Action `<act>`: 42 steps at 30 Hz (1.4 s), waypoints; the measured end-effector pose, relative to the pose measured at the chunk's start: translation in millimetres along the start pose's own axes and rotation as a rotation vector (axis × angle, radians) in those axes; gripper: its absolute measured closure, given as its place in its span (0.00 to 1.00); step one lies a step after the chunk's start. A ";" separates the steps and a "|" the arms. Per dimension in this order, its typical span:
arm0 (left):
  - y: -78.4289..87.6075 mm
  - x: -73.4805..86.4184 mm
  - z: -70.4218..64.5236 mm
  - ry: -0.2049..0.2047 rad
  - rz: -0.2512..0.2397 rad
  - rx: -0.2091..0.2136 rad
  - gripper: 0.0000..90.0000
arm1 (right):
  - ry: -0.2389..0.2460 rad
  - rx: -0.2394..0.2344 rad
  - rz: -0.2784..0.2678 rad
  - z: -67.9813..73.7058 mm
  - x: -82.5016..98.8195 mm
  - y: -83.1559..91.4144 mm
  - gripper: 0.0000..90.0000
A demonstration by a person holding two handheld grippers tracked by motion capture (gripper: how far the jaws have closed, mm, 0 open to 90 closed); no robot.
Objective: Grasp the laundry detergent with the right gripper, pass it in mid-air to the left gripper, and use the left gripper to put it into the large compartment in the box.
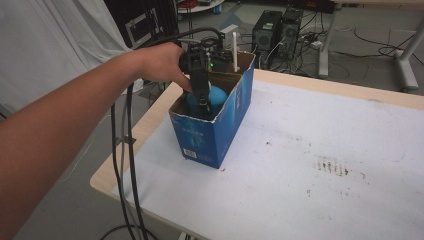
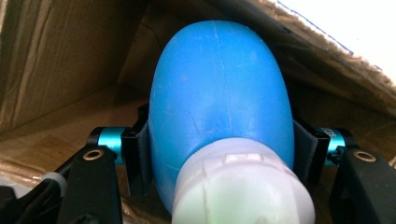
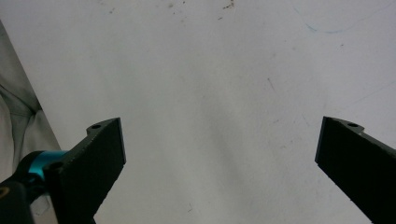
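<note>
A blue cardboard box [image 1: 220, 125] with its top open stands near the table's left edge. My left gripper [image 1: 202, 97] reaches down into it from above, held in a hand. In the left gripper view its two black jaws press on both sides of a blue bottle [image 2: 219, 88] with a white cap [image 2: 243, 186], inside the brown cardboard walls [image 2: 60, 56]. A bit of the blue bottle [image 1: 216, 95] shows inside the box in the high view. My right gripper [image 3: 219, 163] hangs open over the white table cover [image 3: 210, 70], its jaws wide apart with nothing between them.
The table [image 1: 320, 150] has a white cover with small stains [image 1: 330, 165]. Black cables [image 1: 122, 165] trail down off the table's left edge. Computer towers [image 1: 277, 32] and loose wires sit on the floor behind. A white curtain [image 1: 50, 45] hangs at the left.
</note>
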State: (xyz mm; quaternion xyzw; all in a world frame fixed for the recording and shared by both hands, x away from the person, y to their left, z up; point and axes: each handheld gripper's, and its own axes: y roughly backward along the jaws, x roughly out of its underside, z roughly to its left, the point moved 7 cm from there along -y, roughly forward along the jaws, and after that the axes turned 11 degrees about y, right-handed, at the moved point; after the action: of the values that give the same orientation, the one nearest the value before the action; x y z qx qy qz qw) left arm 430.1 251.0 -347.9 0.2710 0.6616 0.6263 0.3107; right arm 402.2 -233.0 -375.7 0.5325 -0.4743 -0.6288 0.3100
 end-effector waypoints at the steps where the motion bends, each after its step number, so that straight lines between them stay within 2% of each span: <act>1: -0.3 -0.3 0.0 0.002 -0.006 0.002 0.41 | 0.000 0.000 0.000 0.0 0.0 0.0 0.01; 4: -1.2 -1.7 0.3 0.009 -0.021 0.006 0.41 | 0.005 -0.002 0.000 0.7 -0.7 -0.8 0.01; 8: -3.8 -2.8 1.8 0.011 -0.023 -0.013 0.34 | 0.012 -0.004 0.002 2.9 -2.6 -1.3 0.01; 13: -2.0 -4.1 3.4 0.026 -0.044 -0.008 0.34 | 0.015 -0.004 0.009 4.1 -2.5 -1.3 0.01; 16: 6.1 -4.3 6.0 0.052 -0.087 0.008 0.32 | 0.020 -0.005 0.004 3.9 -3.0 -1.2 0.01; 19: 10.5 -4.6 7.0 0.065 -0.104 0.006 0.29 | 0.018 -0.006 0.002 4.3 -4.3 -1.4 0.01; 20: 16.6 -5.1 7.9 0.074 -0.123 0.004 0.28 | 0.016 -0.004 0.004 4.7 -4.7 -1.7 0.01; 23: 23.6 -5.8 8.9 0.074 -0.139 -0.005 0.27 | 0.027 -0.009 0.004 5.7 -7.0 -3.1 0.01; 25: 33.4 -7.7 7.9 0.077 -0.167 -0.005 0.26 | 0.034 -0.012 0.002 6.4 -8.6 -3.5 0.01; 28: 39.0 -8.8 7.0 0.075 -0.176 -0.009 0.25 | 0.030 -0.010 0.000 6.9 -9.7 -3.4 0.01; 33: 53.8 -12.1 -0.4 0.068 -0.196 -0.010 0.24 | 0.030 -0.005 -0.008 7.5 -11.0 0.4 0.01; 34: 62.7 -15.8 -5.2 0.079 -0.225 -0.015 0.25 | 0.028 -0.001 -0.009 7.6 -11.3 1.1 0.01; 35: 62.7 -15.8 -5.2 0.079 -0.225 -0.015 0.25 | 0.033 -0.001 -0.012 7.4 -11.4 1.6 0.01; 36: 72.9 -19.8 -11.0 0.087 -0.252 -0.011 0.25 | 0.033 -0.001 -0.011 7.7 -11.5 2.0 0.01; 38: 77.6 -21.7 -14.9 0.084 -0.262 -0.010 0.25 | 0.030 0.001 -0.011 8.2 -11.6 2.1 0.01; 40: 90.4 -28.8 -28.4 0.035 -0.276 -0.004 0.25 | 0.034 0.007 -0.013 8.8 -12.2 2.5 0.01; 41: 90.4 -28.8 -28.4 0.035 -0.276 -0.004 0.24 | 0.034 0.007 -0.013 8.8 -12.2 2.5 0.01; 42: 95.7 -34.0 -34.9 0.011 -0.289 0.006 0.24 | 0.035 0.008 -0.013 8.8 -12.4 2.9 0.01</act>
State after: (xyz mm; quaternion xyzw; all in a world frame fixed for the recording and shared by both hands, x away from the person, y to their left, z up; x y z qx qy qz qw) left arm 423.4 209.1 -249.3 0.1704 0.6972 0.5746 0.3934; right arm 396.4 -220.6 -368.5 0.5476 -0.4677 -0.6197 0.3118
